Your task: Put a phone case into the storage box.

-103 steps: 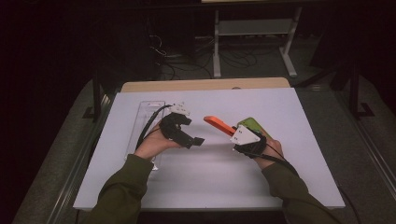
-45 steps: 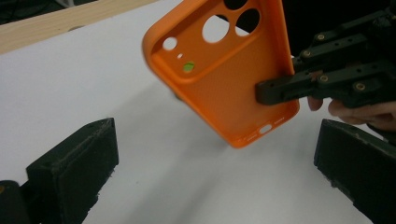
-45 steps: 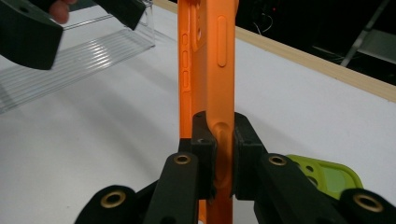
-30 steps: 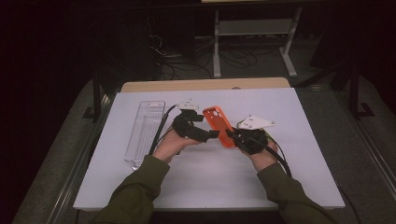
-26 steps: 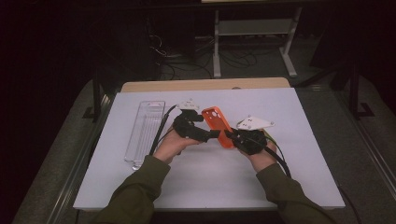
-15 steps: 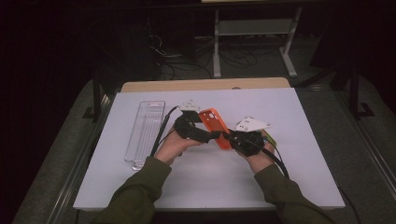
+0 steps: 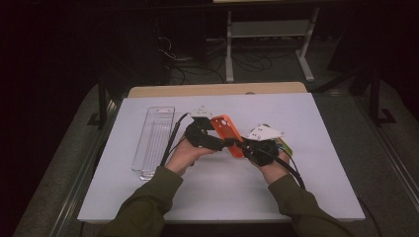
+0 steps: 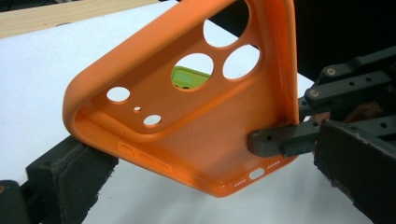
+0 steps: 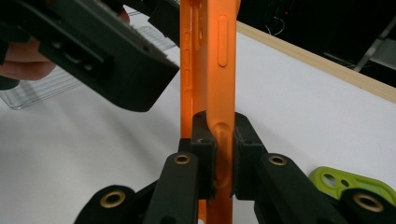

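An orange phone case [image 7: 226, 132] is held above the table, standing on edge. My right gripper [image 7: 243, 146] is shut on its side rim; in the right gripper view the pads [image 9: 204, 140] pinch the rim [image 9: 219, 93] from both sides. My left gripper [image 7: 220, 142] meets it from the left. In the left gripper view its jaws straddle the case [image 8: 196, 135]: the left pad [image 8: 74, 172] touches the case's lower edge, the right pad [image 8: 355, 172] stands a little off it. A green phone case [image 9: 355, 184] lies flat on the table beneath my right hand.
A clear plastic tray [image 7: 153, 140] lies lengthwise on the white table top [image 7: 316, 118] to the left of my hands. A wooden strip [image 7: 212, 90] runs along the far edge. Beyond it are dark floor, cables and a metal stand [image 7: 267, 34].
My right gripper carried the orange case from the right towards the middle. My left gripper came over from the tray side and now has its jaws around the case.
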